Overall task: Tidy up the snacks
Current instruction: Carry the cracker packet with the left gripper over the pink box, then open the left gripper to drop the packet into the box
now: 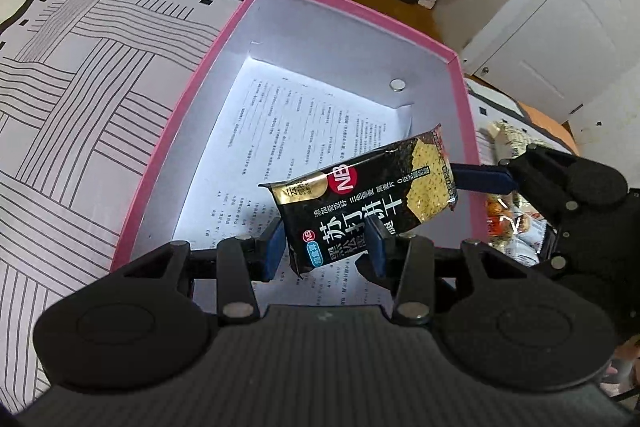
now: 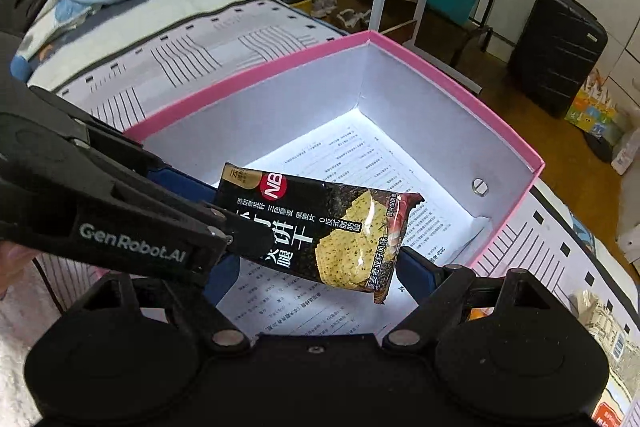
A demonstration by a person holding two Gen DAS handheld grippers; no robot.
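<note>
Hovering over the pink box, a black cracker packet hangs in mid-air above the printed paper lining the floor of the box. The left hand-held gripper pinches the packet's lower end between its blue pads; the right hand-held gripper straddles the other end, though whether it clamps or merely brackets it I cannot tell (the packet hides one pad). This looks like the placing step. Next, I judge, lower it flat inside and let go. More snacks wait on the bed beside the box
</note>
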